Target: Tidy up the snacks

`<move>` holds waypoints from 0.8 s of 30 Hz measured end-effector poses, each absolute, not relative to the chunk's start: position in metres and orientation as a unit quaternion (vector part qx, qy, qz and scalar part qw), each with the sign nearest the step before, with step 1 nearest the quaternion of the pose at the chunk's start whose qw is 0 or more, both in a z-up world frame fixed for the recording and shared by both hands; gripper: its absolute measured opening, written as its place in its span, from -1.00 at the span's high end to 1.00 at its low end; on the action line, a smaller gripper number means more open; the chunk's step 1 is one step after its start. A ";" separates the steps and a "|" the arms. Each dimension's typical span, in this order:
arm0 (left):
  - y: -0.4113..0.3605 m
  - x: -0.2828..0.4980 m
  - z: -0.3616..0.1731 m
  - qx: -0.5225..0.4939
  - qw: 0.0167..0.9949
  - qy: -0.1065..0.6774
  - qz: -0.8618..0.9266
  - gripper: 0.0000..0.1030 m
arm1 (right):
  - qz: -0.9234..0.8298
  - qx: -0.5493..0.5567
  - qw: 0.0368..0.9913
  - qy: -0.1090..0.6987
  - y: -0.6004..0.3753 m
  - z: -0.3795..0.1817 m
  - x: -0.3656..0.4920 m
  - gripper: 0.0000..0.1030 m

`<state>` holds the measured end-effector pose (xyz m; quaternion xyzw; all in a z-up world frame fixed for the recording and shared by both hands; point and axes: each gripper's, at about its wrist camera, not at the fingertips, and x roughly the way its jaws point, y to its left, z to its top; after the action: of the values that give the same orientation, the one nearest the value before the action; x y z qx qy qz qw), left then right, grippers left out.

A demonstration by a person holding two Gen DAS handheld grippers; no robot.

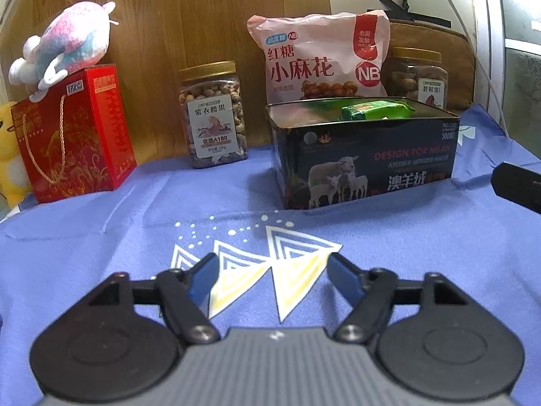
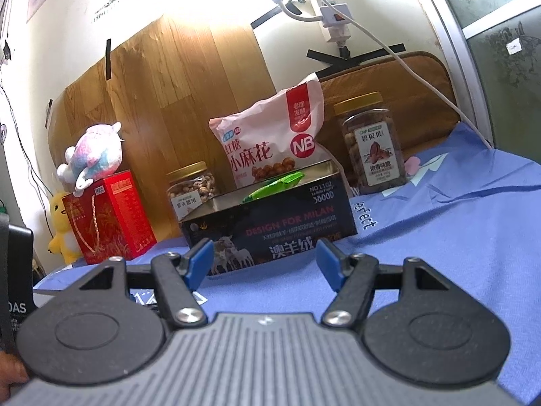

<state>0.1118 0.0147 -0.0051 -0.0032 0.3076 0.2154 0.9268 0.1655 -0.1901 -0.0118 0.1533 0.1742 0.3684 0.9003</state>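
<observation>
A green snack packet (image 1: 377,109) lies inside the open dark tin box (image 1: 365,165), near its right end, its long axis running along the box's length and roughly level, one crimped end pointing toward the right. The box sits on the blue cloth (image 1: 101,237) with its long printed side facing both cameras. Directly behind it a pink bag of fried twists (image 1: 318,57) stands upright. A gold-lidded jar of nuts (image 1: 213,115) stands to the left of the box, and a second gold-lidded jar (image 2: 372,145) stands behind its right corner. Further left is a red gift box (image 1: 74,135) with a pastel plush toy (image 1: 67,47) on top. The left gripper (image 1: 270,279) hangs over bare cloth, fingers spread and empty; the right gripper (image 2: 262,260) is likewise released, nothing between its blue pads
</observation>
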 end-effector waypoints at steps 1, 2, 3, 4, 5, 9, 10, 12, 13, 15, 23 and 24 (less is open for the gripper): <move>0.014 0.112 -0.005 0.000 0.927 0.305 0.216 -0.51 | 0.369 0.154 0.900 0.174 -0.190 -0.012 0.166 -0.34; 0.013 0.112 -0.005 0.004 0.928 0.304 0.216 -0.51 | 0.368 0.154 0.900 0.173 -0.190 -0.012 0.166 -0.34; 0.012 0.112 -0.005 0.008 0.928 0.303 0.217 -0.51 | 0.368 0.155 0.900 0.173 -0.190 -0.012 0.165 -0.34; 0.011 0.112 -0.004 0.012 0.928 0.303 0.218 -0.51 | 0.368 0.156 0.900 0.173 -0.191 -0.012 0.165 -0.34; 0.010 0.112 -0.004 0.014 0.928 0.302 0.219 -0.52 | 0.368 0.156 0.900 0.173 -0.191 -0.012 0.165 -0.34; 0.010 0.112 -0.005 0.016 0.926 0.304 0.221 -0.52 | 0.369 0.158 0.900 0.172 -0.191 -0.012 0.165 -0.34; 0.010 0.113 -0.005 0.016 0.926 0.306 0.222 -0.54 | 0.369 0.158 0.899 0.172 -0.192 -0.012 0.165 -0.34; 0.010 0.113 -0.005 0.017 0.925 0.307 0.223 -0.57 | 0.370 0.159 0.899 0.172 -0.192 -0.012 0.166 -0.34; 0.010 0.113 -0.005 0.018 0.925 0.307 0.224 -0.62 | 0.370 0.159 0.899 0.172 -0.192 -0.012 0.165 -0.34; 0.010 0.113 -0.005 0.020 0.925 0.306 0.225 -0.73 | 0.370 0.160 0.899 0.172 -0.192 -0.012 0.165 -0.34; 0.008 0.112 -0.004 0.026 0.922 0.308 0.233 -0.99 | 0.372 0.166 0.897 0.170 -0.193 -0.011 0.164 -0.34; 0.008 0.112 -0.004 0.026 0.922 0.309 0.232 -0.99 | 0.372 0.167 0.897 0.170 -0.193 -0.011 0.164 -0.34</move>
<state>0.1119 0.0077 -0.0041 0.0263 0.3090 0.2325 0.9218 0.1638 -0.1932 -0.0109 0.1665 0.1696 0.3720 0.8973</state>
